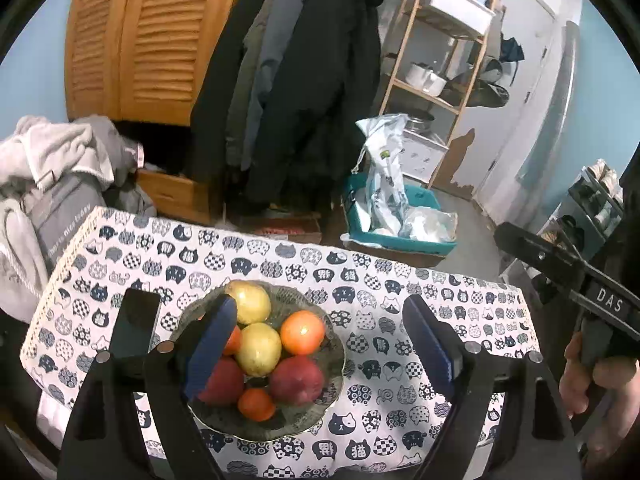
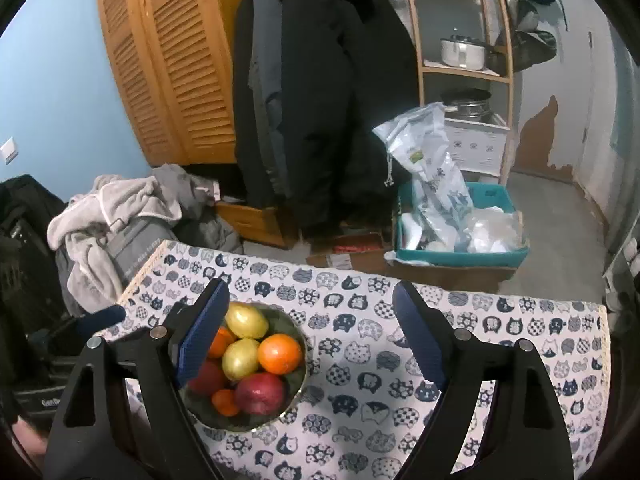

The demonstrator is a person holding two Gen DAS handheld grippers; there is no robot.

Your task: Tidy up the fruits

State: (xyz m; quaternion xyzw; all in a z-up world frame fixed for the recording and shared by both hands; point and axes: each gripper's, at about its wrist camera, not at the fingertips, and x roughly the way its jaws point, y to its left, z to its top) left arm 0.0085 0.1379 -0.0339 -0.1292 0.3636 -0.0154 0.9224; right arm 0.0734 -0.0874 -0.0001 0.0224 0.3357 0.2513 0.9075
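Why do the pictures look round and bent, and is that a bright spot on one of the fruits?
Both views come through fisheye lenses, so dark corners ring each picture and the wardrobe bows outward. In the left wrist view a small white glare spot sits on the large orange, and the tablecloth is lit unevenly, shadowed toward the near edge. In the right wrist view a soft shadow falls across the cloth beside the bowl.

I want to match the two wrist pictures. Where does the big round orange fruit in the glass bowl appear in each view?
Left wrist view: the big round orange fruit lies left of centre, low, at the right side of the glass bowl, beside the left gripper's left finger.
Right wrist view: the same fruit lies left of centre, low, in the bowl's upper right part.
Shared landmark: the teal plastic bin behind the table.
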